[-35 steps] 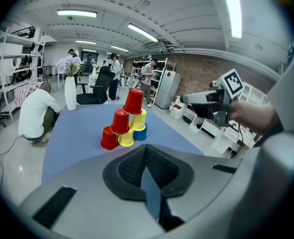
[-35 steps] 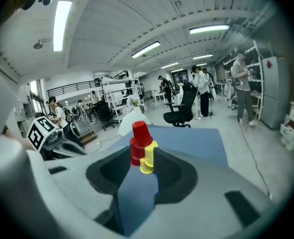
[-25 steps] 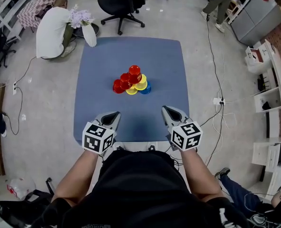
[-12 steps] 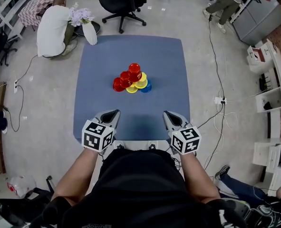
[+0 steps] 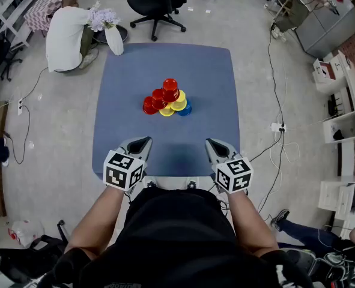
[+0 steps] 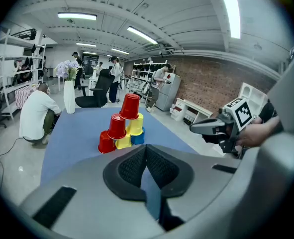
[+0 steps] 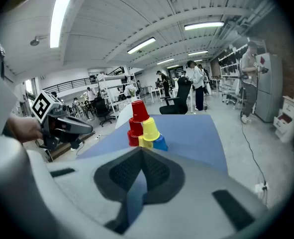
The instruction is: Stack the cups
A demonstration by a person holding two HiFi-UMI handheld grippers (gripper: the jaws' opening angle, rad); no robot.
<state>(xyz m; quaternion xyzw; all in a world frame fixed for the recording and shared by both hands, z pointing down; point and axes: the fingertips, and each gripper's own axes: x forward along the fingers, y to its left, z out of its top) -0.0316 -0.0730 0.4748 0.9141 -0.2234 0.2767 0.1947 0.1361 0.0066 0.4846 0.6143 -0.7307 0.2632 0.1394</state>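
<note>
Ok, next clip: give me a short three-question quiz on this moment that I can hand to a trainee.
1. Multiple choice: which colour is the top cup of the cup pyramid on the blue table? A blue, B red, C yellow.
2. True or false: the left gripper is shut on a cup.
3. Fill in: the pyramid holds ___ cups in all.
Key: 1 B. 2 false: it and the right gripper are both shut and empty, at the table's near edge, well apart from the pyramid. 3 six.
</note>
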